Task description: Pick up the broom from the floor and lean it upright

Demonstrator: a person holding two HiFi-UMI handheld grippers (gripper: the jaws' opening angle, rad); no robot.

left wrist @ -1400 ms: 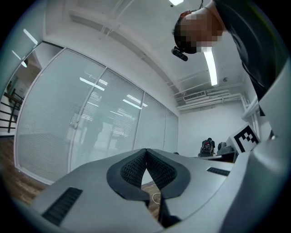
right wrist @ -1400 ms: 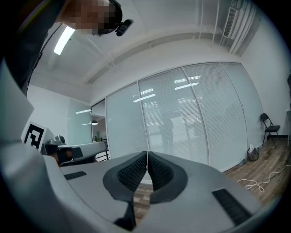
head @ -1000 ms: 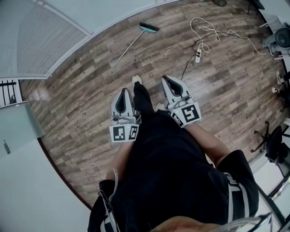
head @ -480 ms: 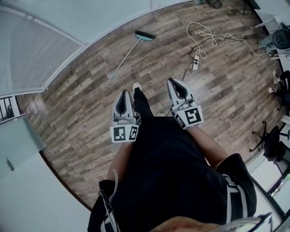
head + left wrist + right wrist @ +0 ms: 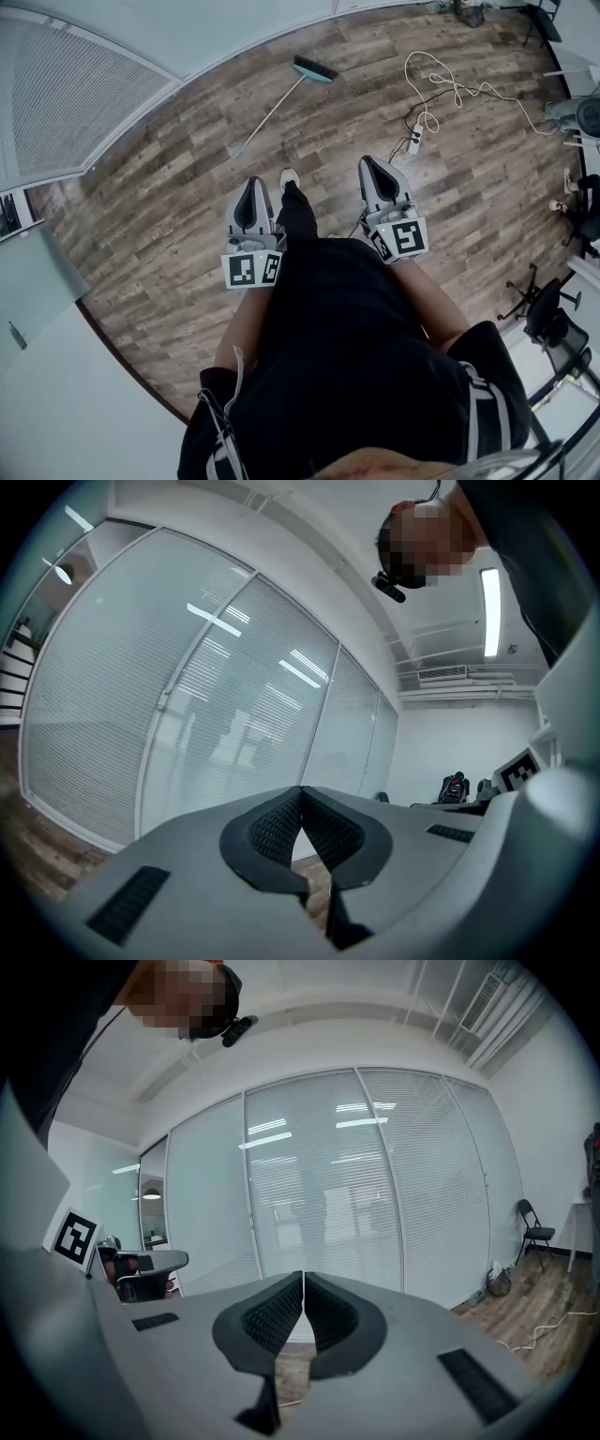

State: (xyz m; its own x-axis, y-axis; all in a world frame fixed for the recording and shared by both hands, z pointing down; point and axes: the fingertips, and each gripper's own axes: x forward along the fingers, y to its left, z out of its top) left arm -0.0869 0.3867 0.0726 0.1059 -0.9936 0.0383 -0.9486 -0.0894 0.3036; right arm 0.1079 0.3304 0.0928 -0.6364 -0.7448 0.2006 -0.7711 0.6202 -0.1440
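The broom (image 5: 281, 99) lies flat on the wooden floor near the glass wall, its teal and black head (image 5: 313, 69) at the far end and its pale handle running toward me. My left gripper (image 5: 250, 185) is held level at waist height, shut and empty, well short of the broom. My right gripper (image 5: 367, 164) is beside it, also shut with nothing in it. In the left gripper view the left gripper (image 5: 301, 790) shows its pads pressed together. In the right gripper view the right gripper (image 5: 303, 1277) looks the same. Neither gripper view shows the broom.
A white power strip (image 5: 413, 142) with a tangled white cable (image 5: 448, 82) lies on the floor to the right of the broom. Office chairs (image 5: 544, 314) stand at the right edge. A frosted glass wall (image 5: 187, 37) with blinds runs behind the broom. My foot (image 5: 290, 178) is forward.
I have walked forward toward the broom, and both grippers came along with me. The power strip and cable have shifted right in view. Both grippers stayed shut.
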